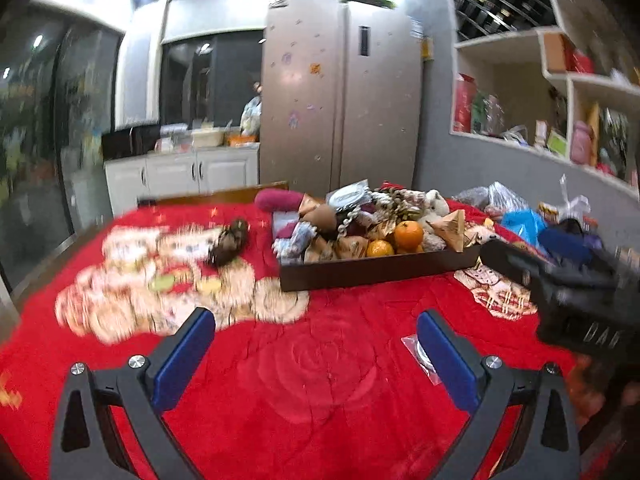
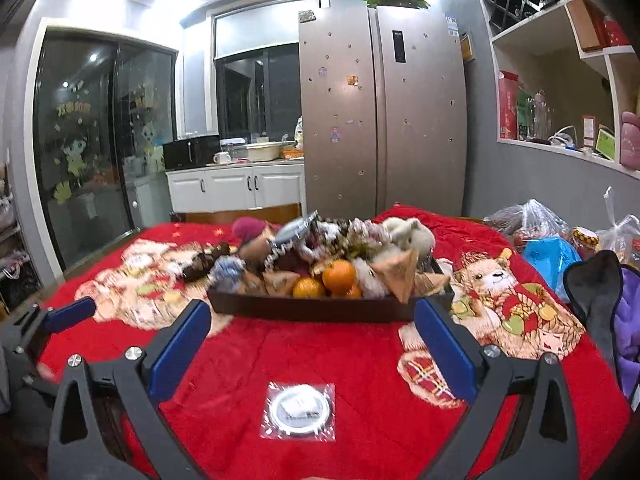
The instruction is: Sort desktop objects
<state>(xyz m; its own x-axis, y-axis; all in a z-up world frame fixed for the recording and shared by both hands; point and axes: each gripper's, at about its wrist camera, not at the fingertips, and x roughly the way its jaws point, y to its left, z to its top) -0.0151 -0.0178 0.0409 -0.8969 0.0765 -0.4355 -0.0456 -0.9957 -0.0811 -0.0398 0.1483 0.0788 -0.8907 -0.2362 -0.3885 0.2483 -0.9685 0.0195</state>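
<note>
Red blanket covers the counter (image 2: 360, 364), and at 12 o'clock from the right tongs (image 2: 312, 320) stands a dark tray (image 2: 312, 308) heaped with oranges (image 2: 339, 277), wrapped parcels and plush things, probably gathered there for sorting. Both the right and the left tongs (image 1: 316, 330) are spread and hold nothing. A round disc in clear wrap (image 2: 299, 408) lies at 6 o'clock below the right tongs, perhaps the next pick; motion blur hides details on the left side.

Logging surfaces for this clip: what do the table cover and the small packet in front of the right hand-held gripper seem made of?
Table cover: apparently plush red fleece, matte, with an embossed rose. Small packet: likely clear glossy plastic film, showing glare, around a silvery round item.
</note>
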